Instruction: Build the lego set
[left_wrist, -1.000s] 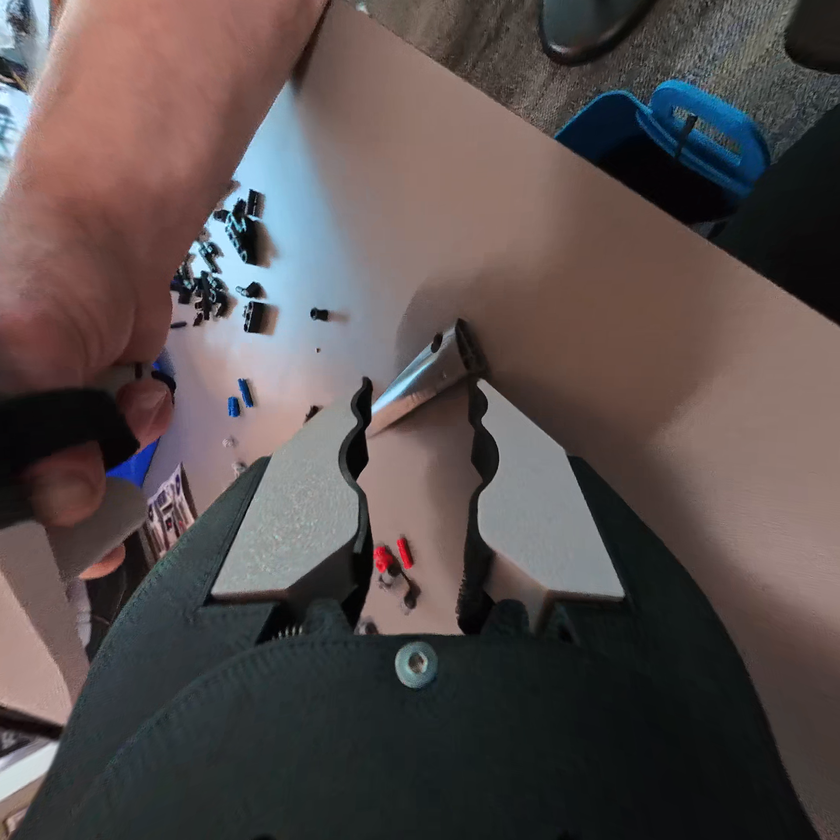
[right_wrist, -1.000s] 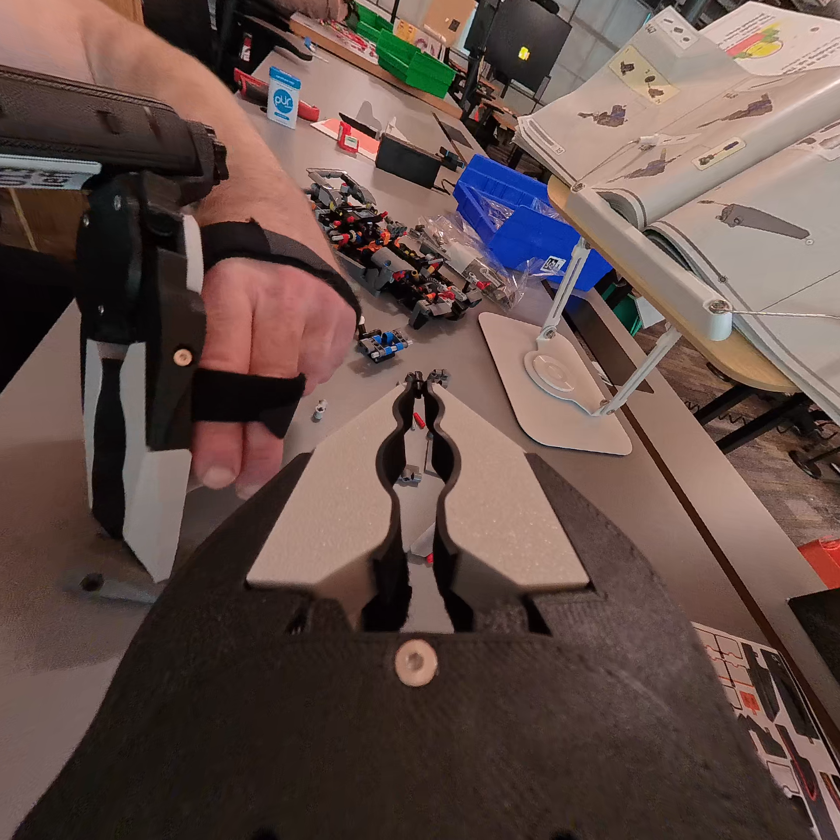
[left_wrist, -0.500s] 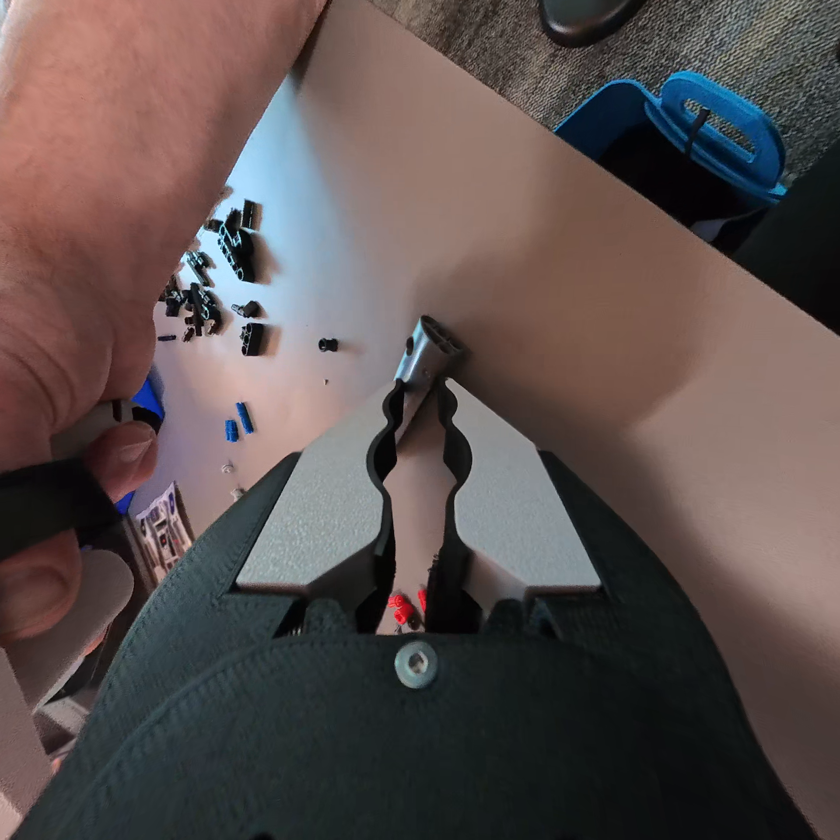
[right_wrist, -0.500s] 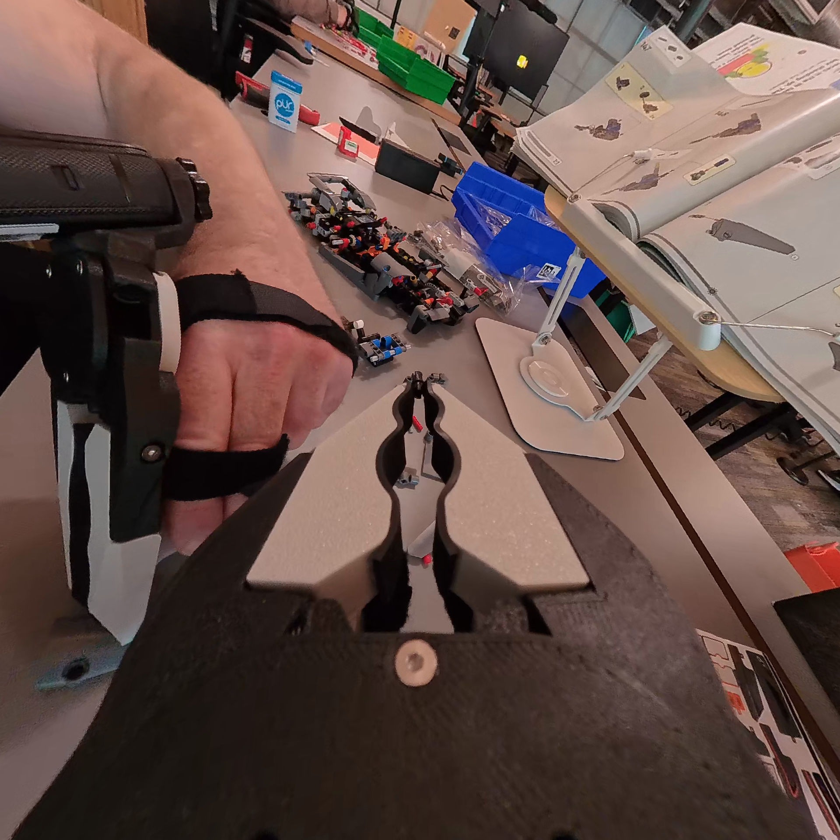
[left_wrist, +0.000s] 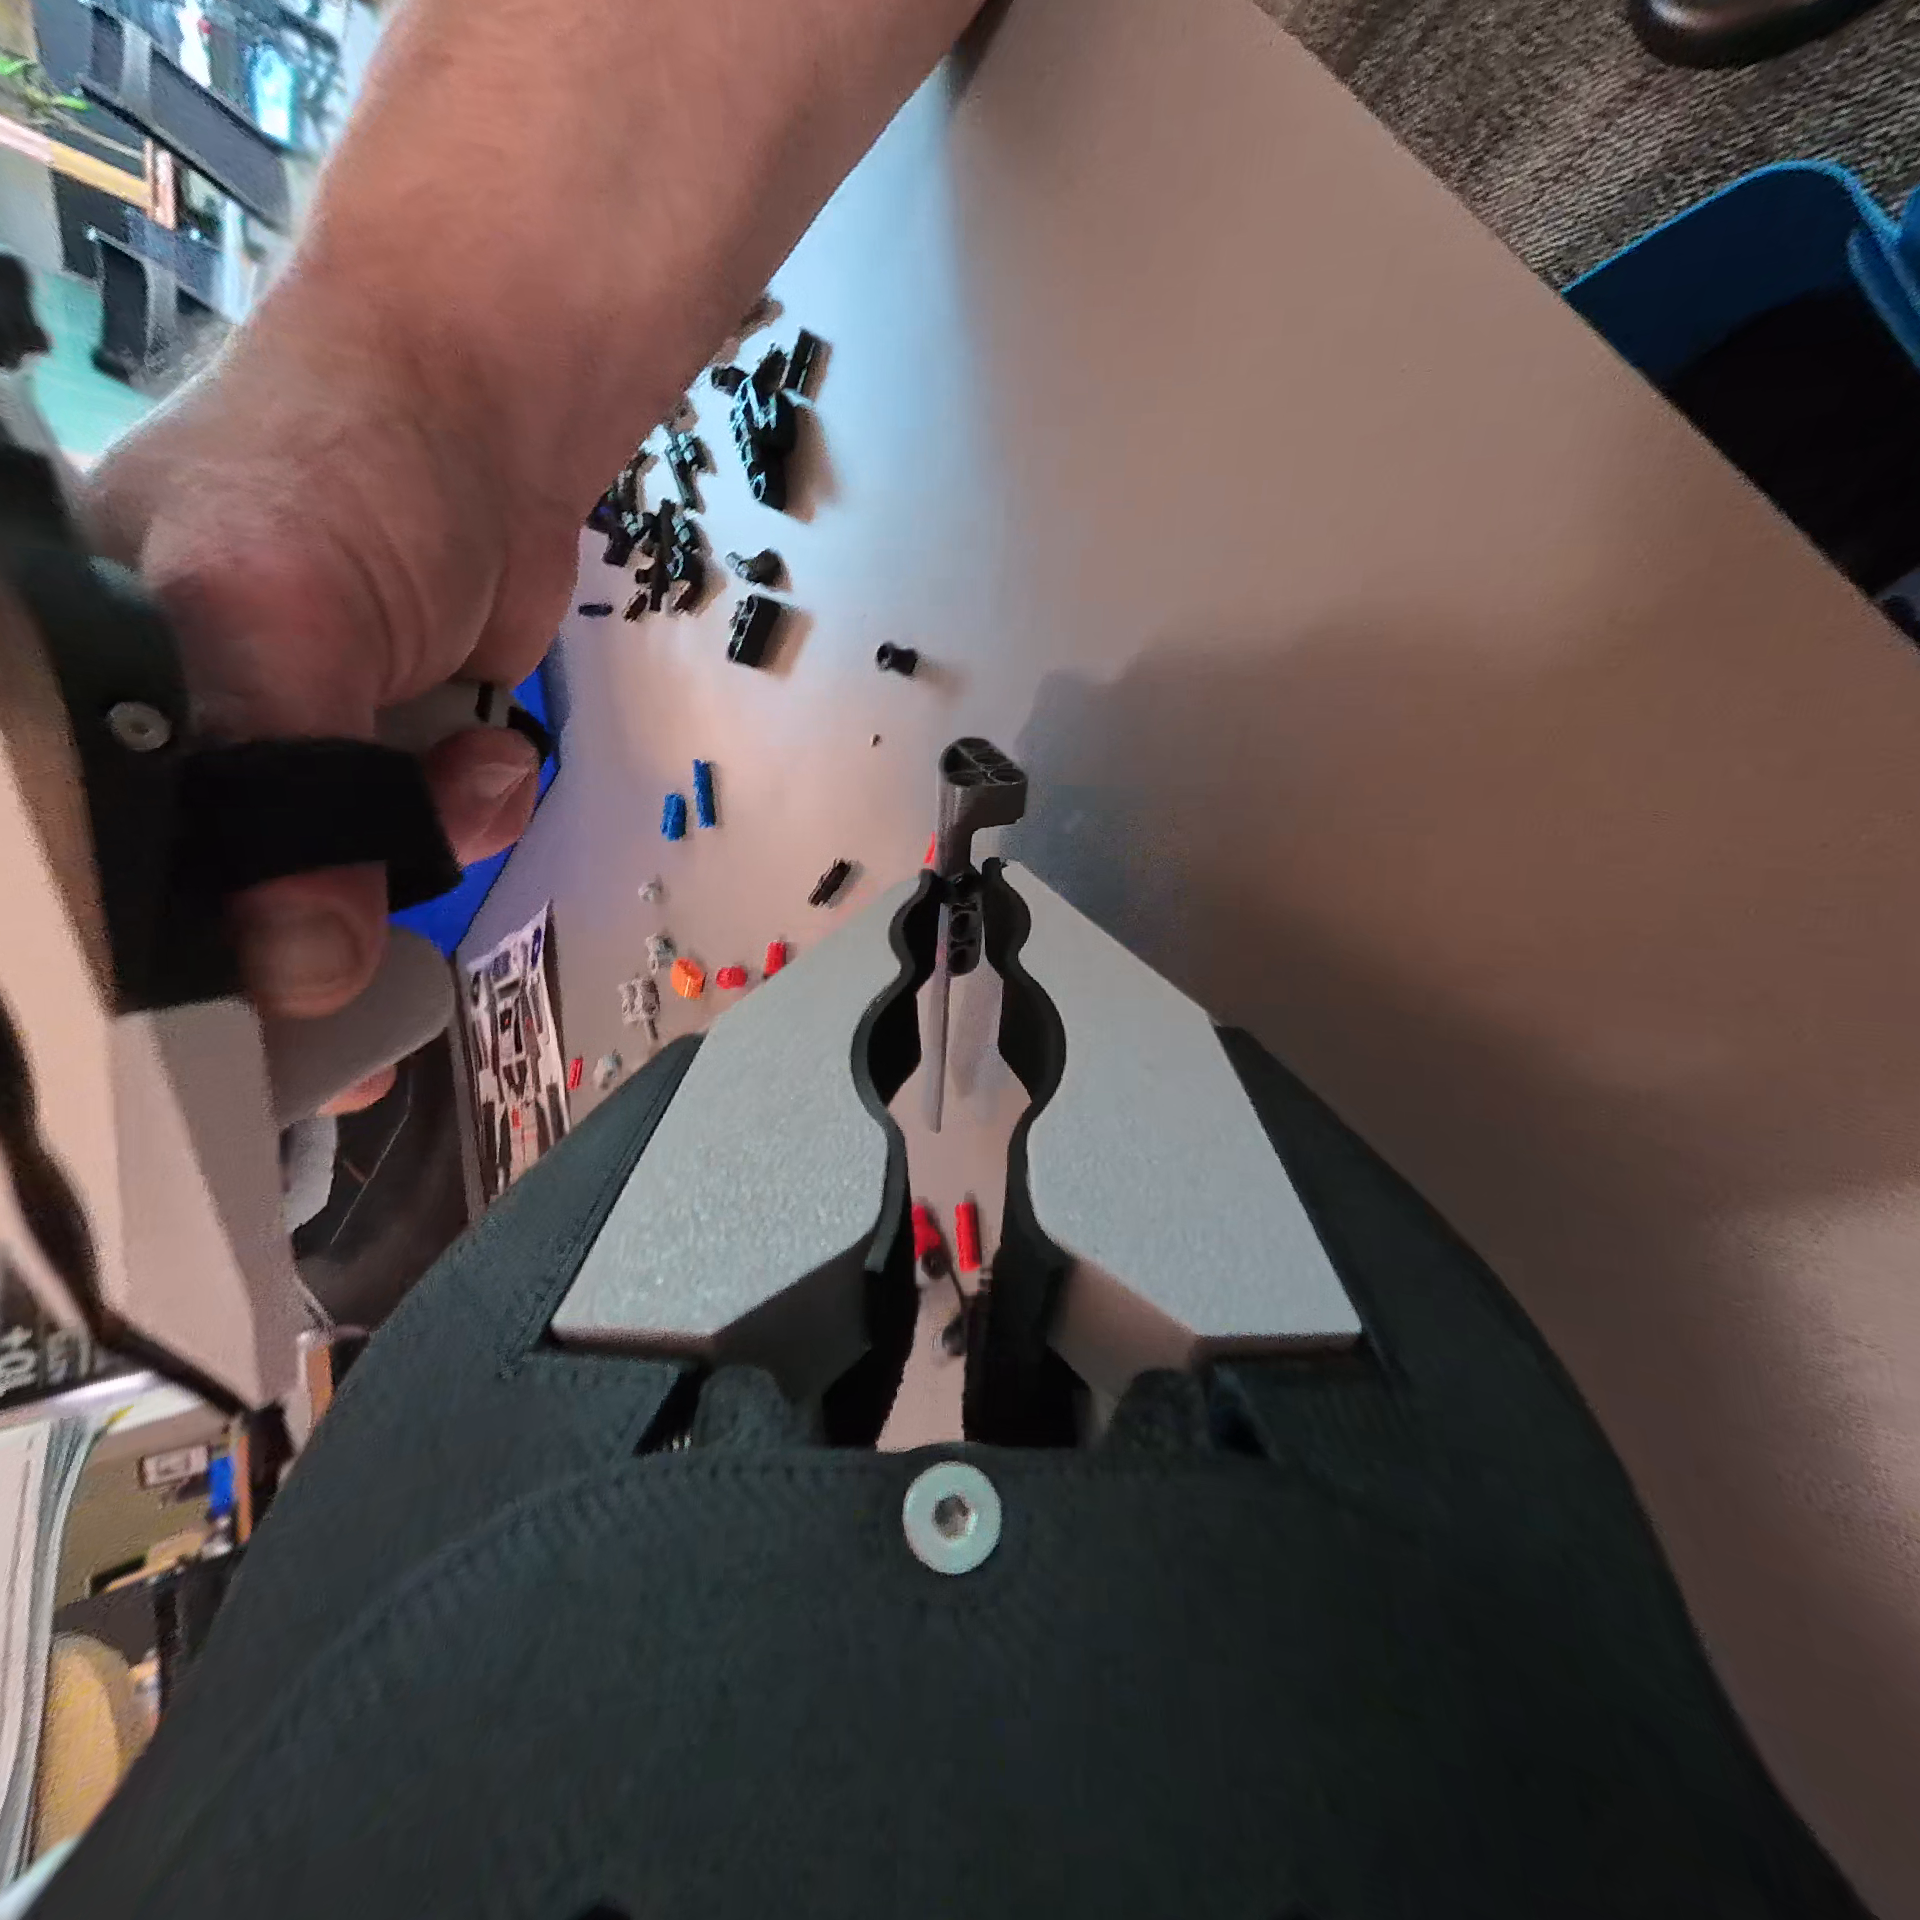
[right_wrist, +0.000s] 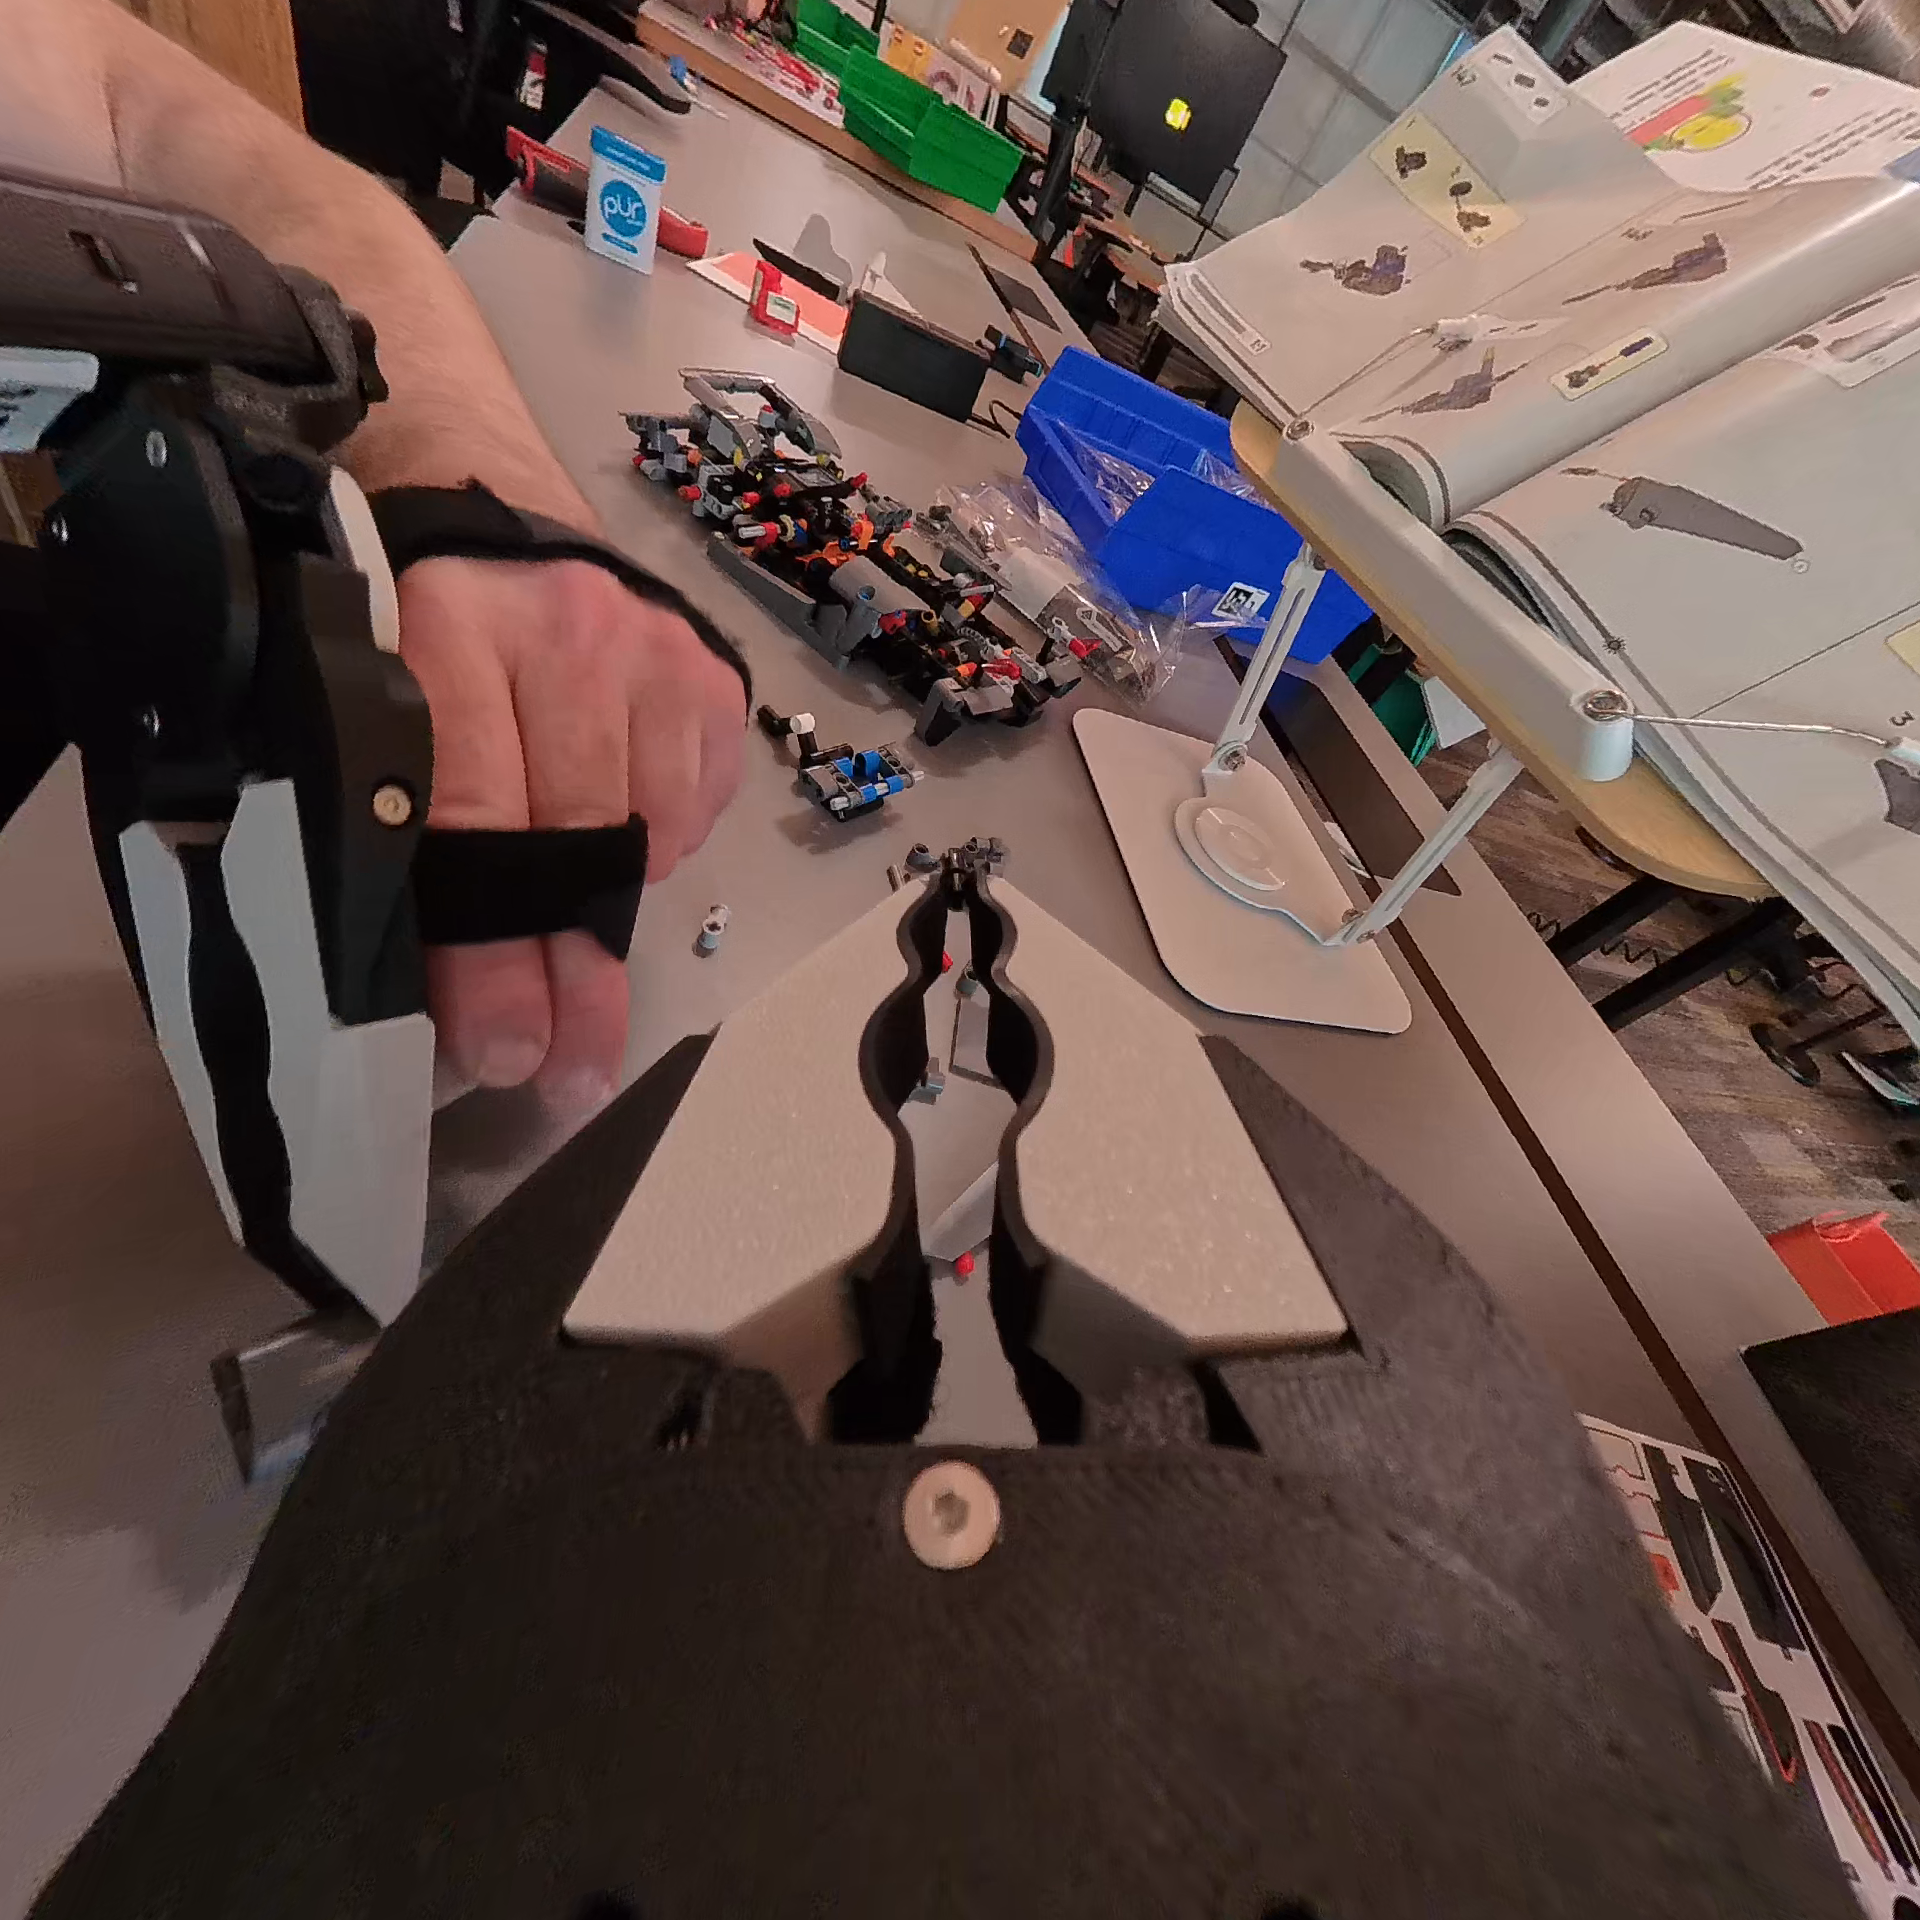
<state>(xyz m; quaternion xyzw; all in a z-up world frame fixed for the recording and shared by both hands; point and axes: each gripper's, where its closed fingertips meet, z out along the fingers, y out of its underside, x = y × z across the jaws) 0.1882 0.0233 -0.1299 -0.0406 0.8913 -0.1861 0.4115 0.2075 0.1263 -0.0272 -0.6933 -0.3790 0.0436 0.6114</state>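
The left gripper (left_wrist: 961, 883), spread a second ago, now pinches a dark grey lego beam (left_wrist: 977, 800) at its tips, lifted off the table (left_wrist: 1299, 623), while the right gripper (right_wrist: 964, 883) at three o'clock stays clamped on a small dark piece (right_wrist: 966, 860).

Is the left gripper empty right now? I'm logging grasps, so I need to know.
No: in the left wrist view the left gripper is shut on a dark grey Lego piece that sticks out past its fingertips.

Ahead of my right fingers, the grey table (right_wrist: 1039, 790) carries a part-built model (right_wrist: 831, 561), blue bin (right_wrist: 1174, 509) and stand base (right_wrist: 1236, 883).
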